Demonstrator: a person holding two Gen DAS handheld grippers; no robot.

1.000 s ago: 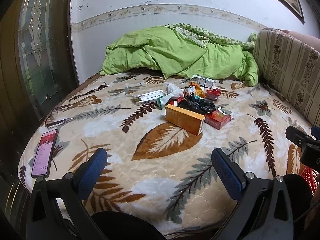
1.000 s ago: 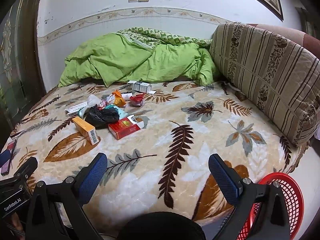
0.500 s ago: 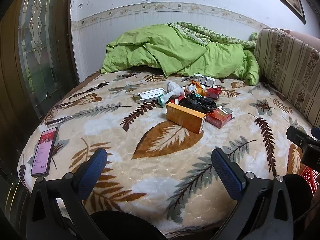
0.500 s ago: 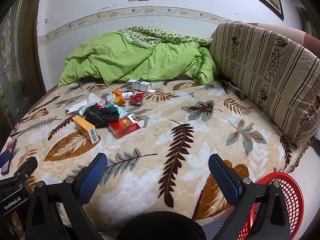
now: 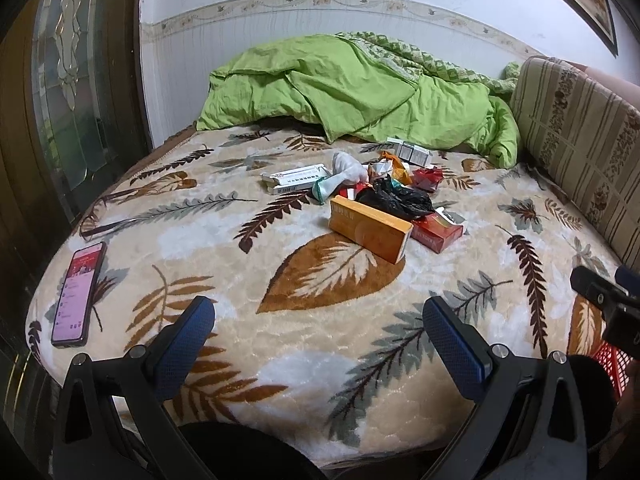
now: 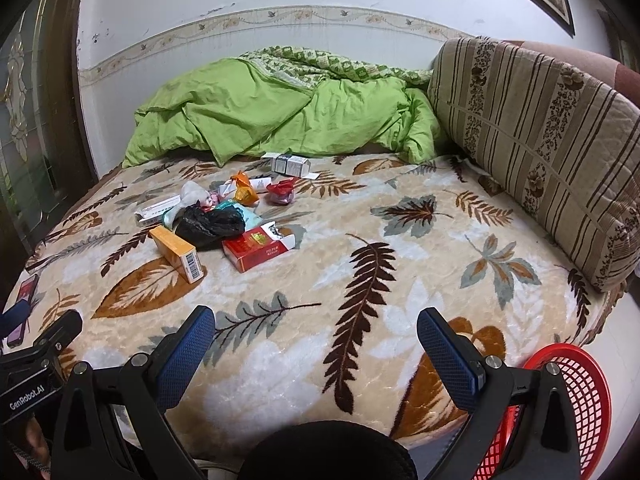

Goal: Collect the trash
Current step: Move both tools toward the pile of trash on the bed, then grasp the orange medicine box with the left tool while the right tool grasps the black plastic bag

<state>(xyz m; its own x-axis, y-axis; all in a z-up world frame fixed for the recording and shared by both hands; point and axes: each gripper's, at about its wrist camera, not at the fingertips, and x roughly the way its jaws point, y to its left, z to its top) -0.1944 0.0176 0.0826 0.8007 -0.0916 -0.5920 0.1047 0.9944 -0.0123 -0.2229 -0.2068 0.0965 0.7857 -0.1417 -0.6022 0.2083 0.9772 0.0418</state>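
Orange box (image 5: pixel 370 233) lies mid-bed among the trash, touching a black bag (image 5: pixel 394 198) and beside a red pack (image 5: pixel 437 233); a red basket (image 6: pixel 576 404) sits off the bed's near corner; left gripper (image 5: pixel 318 334) and right gripper (image 6: pixel 316 336) both gape wide, empty, over the leaf blanket (image 5: pixel 248 340); a phone (image 5: pixel 78 294) lies well left.

One bed (image 6: pixel 400 280) under a leaf-print blanket carries a heap of litter: one orange carton (image 5: pixel 370 233); one red cigarette pack (image 6: pixel 258 249); one black plastic bag (image 6: pixel 210 224); one long white box (image 5: pixel 298 178); one crumpled white wad (image 5: pixel 346 166); one orange wrapper (image 6: pixel 244 190); one red wrapper (image 6: pixel 281 192); one cluster of small grey-and-white boxes (image 6: pixel 290 165), their number unclear; one phone (image 5: pixel 76 294); one green duvet (image 6: pixel 280 116); one striped cushion (image 6: pixel 540 132); one red basket (image 6: pixel 580 400); two grippers, left (image 5: pixel 318 336) and right (image 6: pixel 316 338).
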